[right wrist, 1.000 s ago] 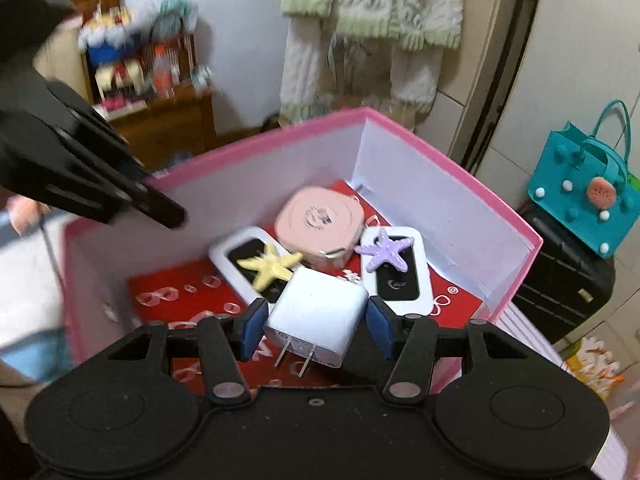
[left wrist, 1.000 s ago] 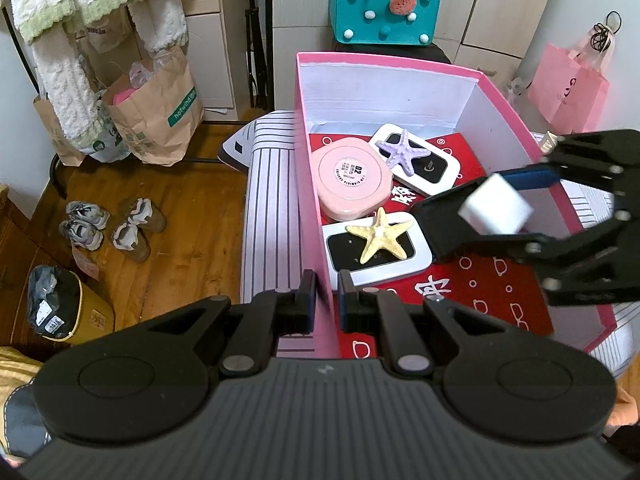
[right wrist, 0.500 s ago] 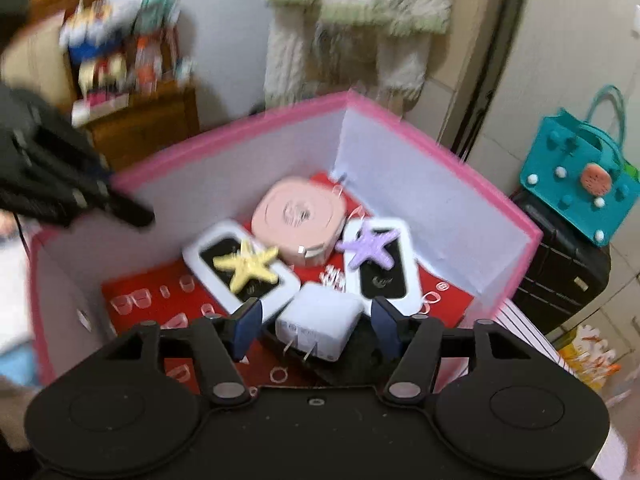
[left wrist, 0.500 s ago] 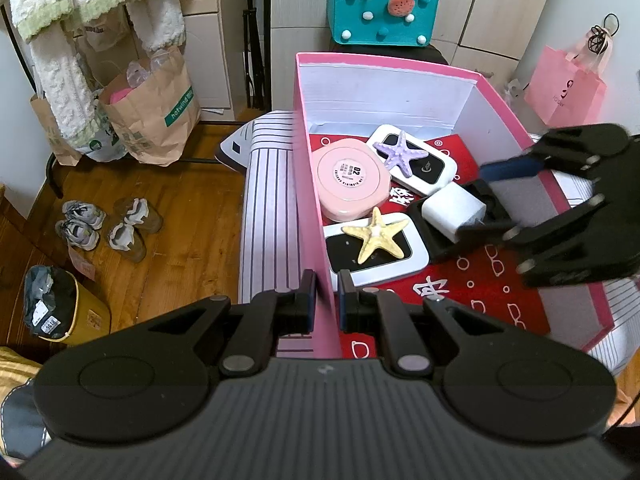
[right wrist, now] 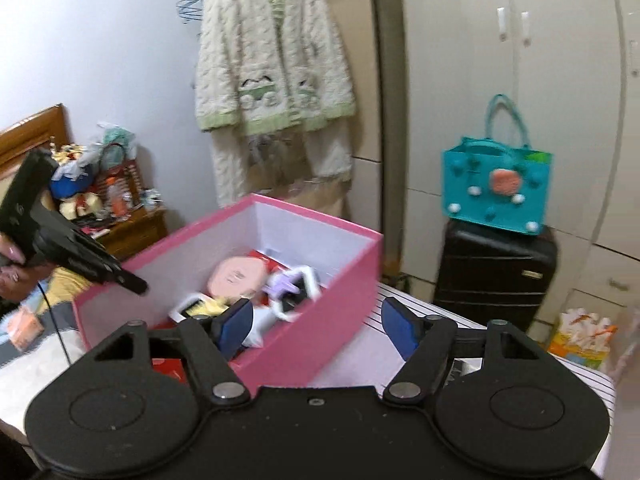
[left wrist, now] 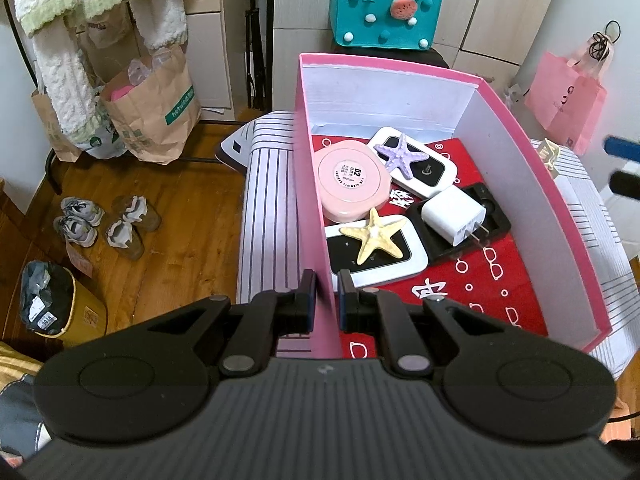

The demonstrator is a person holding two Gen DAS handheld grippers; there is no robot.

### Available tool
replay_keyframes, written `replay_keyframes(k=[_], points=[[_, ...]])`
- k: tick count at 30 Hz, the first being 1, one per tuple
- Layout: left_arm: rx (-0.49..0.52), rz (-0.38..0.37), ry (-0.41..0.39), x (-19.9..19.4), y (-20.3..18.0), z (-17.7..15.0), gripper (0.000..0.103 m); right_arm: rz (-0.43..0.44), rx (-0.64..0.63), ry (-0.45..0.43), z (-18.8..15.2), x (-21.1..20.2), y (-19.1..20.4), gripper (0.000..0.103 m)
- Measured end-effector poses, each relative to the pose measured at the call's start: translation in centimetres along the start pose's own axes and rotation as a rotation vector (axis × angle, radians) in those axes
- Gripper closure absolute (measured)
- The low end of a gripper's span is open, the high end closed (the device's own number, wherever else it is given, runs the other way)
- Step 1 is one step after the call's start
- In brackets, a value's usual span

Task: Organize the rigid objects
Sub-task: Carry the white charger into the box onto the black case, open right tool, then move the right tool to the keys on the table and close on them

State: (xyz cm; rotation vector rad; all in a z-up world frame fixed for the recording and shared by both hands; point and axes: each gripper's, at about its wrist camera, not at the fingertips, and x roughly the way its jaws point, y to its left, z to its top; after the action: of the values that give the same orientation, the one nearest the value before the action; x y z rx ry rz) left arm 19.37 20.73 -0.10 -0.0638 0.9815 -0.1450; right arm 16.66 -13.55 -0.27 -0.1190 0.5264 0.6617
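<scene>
Now we have the pink box (left wrist: 500, 92) on the striped desk (left wrist: 268, 200) holding one more thing: the white charger (left wrist: 454, 212), carried over it a second ago, lies on the black case (left wrist: 496, 222) beside the yellow starfish (left wrist: 376, 236). Our right gripper (right wrist: 318, 328) has drawn back outside the box wall, its jaws opening with nothing between them. Our left gripper (left wrist: 325, 292) stays clamped shut on the box's near wall, steadying it. That placement looks done.

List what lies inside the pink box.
In the pink box: a pink round case, two white devices each topped by a starfish, and a white charger on a black device. Red paper hides the floor.
</scene>
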Motion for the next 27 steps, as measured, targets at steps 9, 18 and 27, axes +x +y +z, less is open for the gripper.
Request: replay_keyframes(k=[9,18,27], points=[[0.022,0.002,0.0,0.0,-0.2,0.0,0.093,-0.097,0.137,0.03,-7.6,-1.8,-2.6,0.027],[0.025,-0.003,0.0,-0.1,-0.1,-0.1,0.093,-0.22,0.102,0.12,-11.8,-1.0,-3.4,0.028],[0.027,-0.004,-0.001,0.0,-0.1,-0.1,0.093,-0.183,0.266,0.151,-11.7,1.2,-7.3,0.044]])
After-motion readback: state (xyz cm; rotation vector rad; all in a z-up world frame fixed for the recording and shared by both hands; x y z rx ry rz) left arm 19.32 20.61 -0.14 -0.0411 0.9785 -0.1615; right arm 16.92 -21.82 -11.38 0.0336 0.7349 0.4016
